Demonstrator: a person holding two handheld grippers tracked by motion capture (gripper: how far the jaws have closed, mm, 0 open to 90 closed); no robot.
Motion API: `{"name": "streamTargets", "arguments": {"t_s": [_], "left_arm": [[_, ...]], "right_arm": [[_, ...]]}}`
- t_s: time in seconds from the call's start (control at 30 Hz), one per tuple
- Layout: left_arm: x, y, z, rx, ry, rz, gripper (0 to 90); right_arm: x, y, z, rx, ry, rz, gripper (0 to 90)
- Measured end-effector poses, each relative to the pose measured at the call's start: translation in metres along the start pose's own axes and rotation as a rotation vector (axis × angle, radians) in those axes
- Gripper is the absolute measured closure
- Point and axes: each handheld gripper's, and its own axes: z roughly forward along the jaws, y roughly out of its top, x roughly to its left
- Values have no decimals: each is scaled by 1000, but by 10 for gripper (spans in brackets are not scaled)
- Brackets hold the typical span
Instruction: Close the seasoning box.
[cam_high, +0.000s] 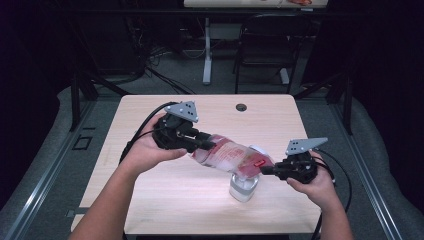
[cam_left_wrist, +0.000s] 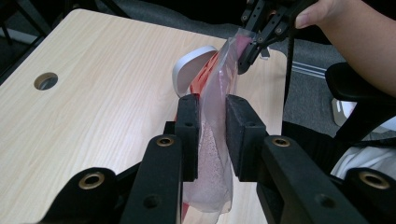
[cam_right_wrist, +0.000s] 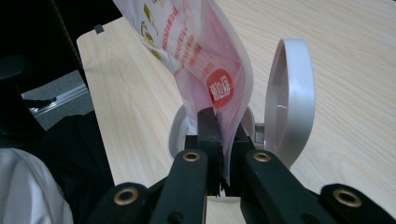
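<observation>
The left gripper (cam_high: 202, 145) squeezes the fat end of the bag (cam_high: 231, 159). The right gripper (cam_high: 264, 170) pinches its low corner tight. The bag hangs tilted between them, right over the open jar (cam_high: 243, 188) on the table (cam_high: 165, 200). It looks like pouring time. Next, I think, tip the bag more, slowly.

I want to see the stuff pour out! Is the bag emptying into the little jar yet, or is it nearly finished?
Done: the jar stands open, its white lid flipped up. In hand: the left gripper and right gripper both pinch the pouch, tilted with its low end over the jar. Powder still sits inside the pouch. Left: whether any is falling can't be seen.
</observation>
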Motion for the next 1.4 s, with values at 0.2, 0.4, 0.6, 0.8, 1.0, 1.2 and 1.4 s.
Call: {"name": "streamTargets", "arguments": {"t_s": [0.2,0.4,0.6,0.8,1.0,1.2,1.4], "left_arm": [[0,0,0,0,2,1,759],[1,0,0,2,3,4,759],[1,-3,-2,1,6,-7,759],[1,-4,-3,1,6,-6,759],[1,-2,-1,3,4,-6,759],[1,-1,-1,4,2,-3,759],[1,-2,-1,3,2,-1,759]], "right_arm": [[0,0,-1,-2,-8,2,896],[0,0,-1,-4,-13,3,896],[2,2,3,-2,-19,-3,897],[3,2,5,-1,-22,-4,896],[2,1,5,-2,-20,0,896],[1,1,5,-3,-18,3,897],[1,1,5,-3,-20,1,897]]}}
